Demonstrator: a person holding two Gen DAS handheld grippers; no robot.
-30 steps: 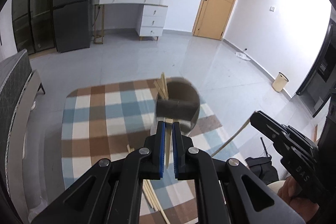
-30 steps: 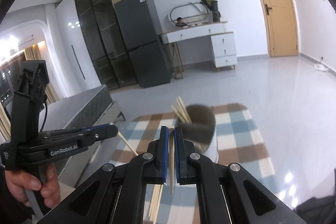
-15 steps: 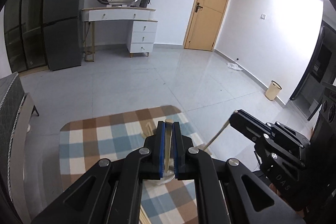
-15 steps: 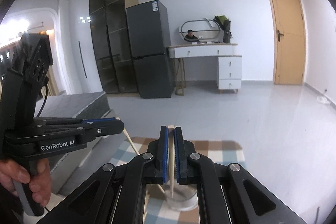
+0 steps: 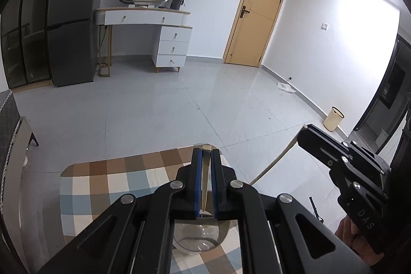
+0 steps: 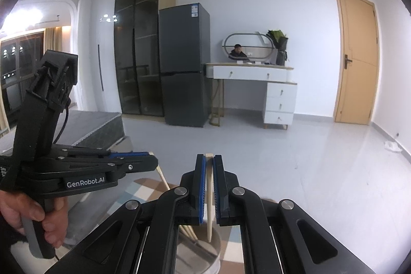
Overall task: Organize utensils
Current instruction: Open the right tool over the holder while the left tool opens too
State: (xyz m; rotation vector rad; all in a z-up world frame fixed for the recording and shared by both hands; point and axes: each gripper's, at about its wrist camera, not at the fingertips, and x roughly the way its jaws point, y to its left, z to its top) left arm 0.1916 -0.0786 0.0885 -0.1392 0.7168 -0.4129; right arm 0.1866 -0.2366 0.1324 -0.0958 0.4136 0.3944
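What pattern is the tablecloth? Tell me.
The tablecloth is checked brown, blue and white; clearest in the left wrist view.

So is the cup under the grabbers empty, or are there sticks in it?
Not empty. In the right wrist view, the cup already holds a few chopsticks leaning against its left side. Each gripper holds one more above it.

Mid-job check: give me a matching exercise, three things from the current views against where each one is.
Things:
1. left gripper
2. right gripper
3. glass cup

Places or states:
A. on the checked cloth, below the fingers
B. shut on a chopstick, seen along its own fingers in the left wrist view
C. shut on a chopstick above the cup holding other chopsticks

Pairs: 1-B, 2-C, 3-A
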